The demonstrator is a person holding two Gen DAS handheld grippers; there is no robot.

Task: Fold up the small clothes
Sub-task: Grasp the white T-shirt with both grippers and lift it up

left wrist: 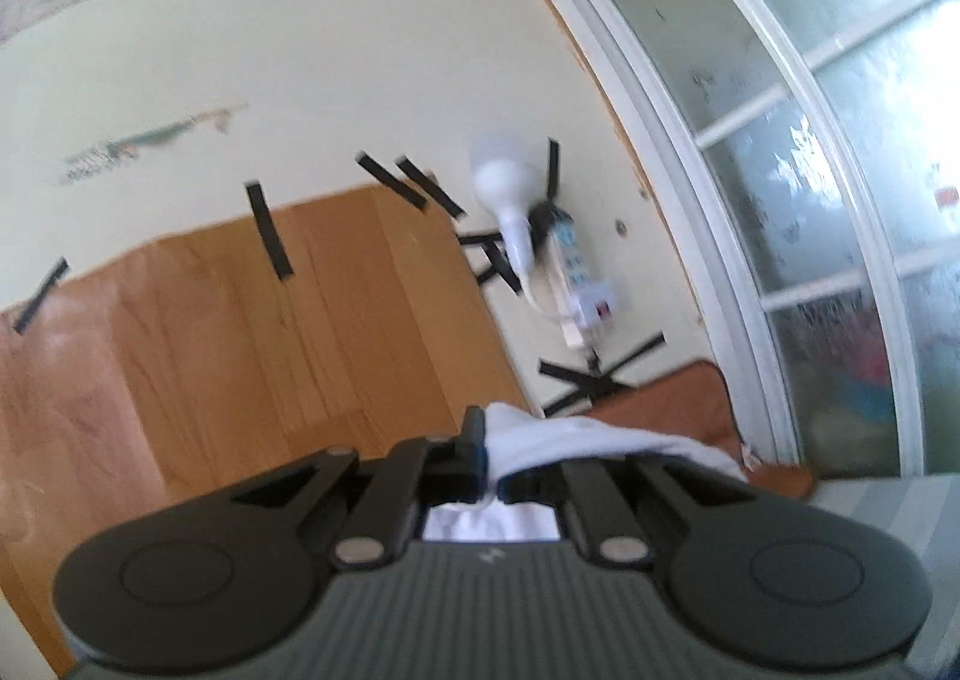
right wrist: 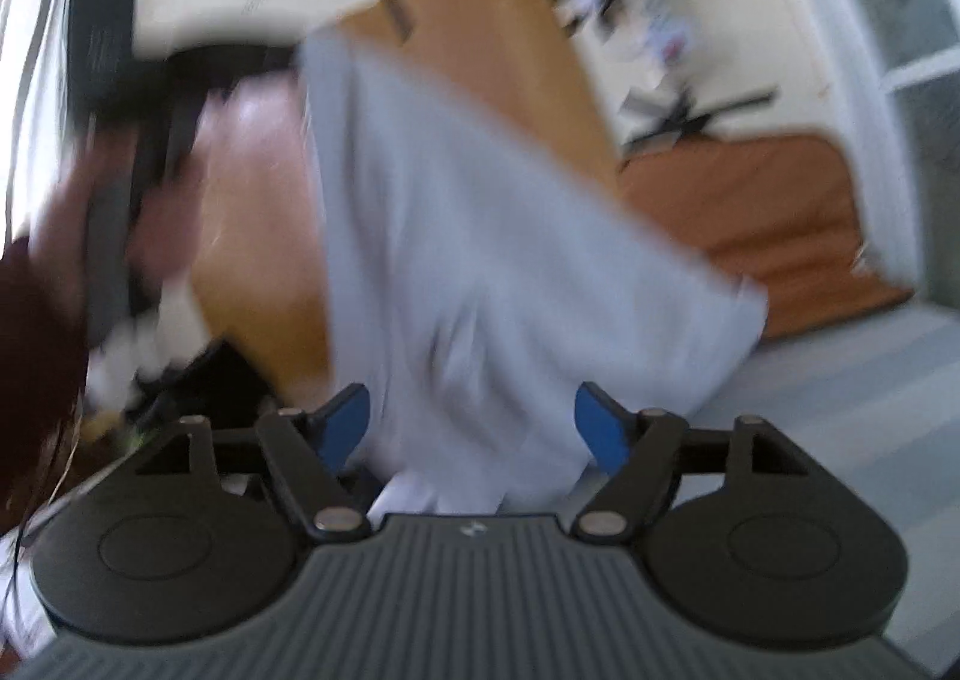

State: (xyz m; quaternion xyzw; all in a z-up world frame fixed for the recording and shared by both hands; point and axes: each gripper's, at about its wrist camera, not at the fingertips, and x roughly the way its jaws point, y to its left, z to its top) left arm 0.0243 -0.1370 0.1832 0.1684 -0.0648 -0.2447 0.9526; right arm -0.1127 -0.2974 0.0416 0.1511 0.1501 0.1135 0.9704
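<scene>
Left edge: in the right wrist view, the left gripper (right wrist: 150, 80) and the person's hand (right wrist: 162, 212) fill the far left as a dark blur, with a dark red sleeve (right wrist: 36, 332) below.
Wooden panel: a brown board (left wrist: 252, 320) taped to the cream wall (left wrist: 312, 50) with black tape strips (left wrist: 268, 239); free air lies between it and the grippers.
Garment: the pale blue-grey cloth (right wrist: 480, 260) hangs in mid-air, spread from the far left down toward the near right, its lower right corner loose above the striped surface (right wrist: 840, 410).
Left gripper fingers: the left gripper (left wrist: 491, 473) is closed narrow, pinching a bunched edge of the cloth (left wrist: 576, 437).
Right gripper fingers: the right gripper (right wrist: 471, 422) stands wide, its blue pads (right wrist: 345, 422) on either side of the cloth's lower part; contact cannot be told through the blur.
Right side: a white bulb (left wrist: 504, 182) and power strip (left wrist: 576, 272) are taped to the wall; a brown cushion (right wrist: 774, 212) lies beyond the surface.
Far right: a white-framed frosted window (left wrist: 840, 170) bounds the room.
</scene>
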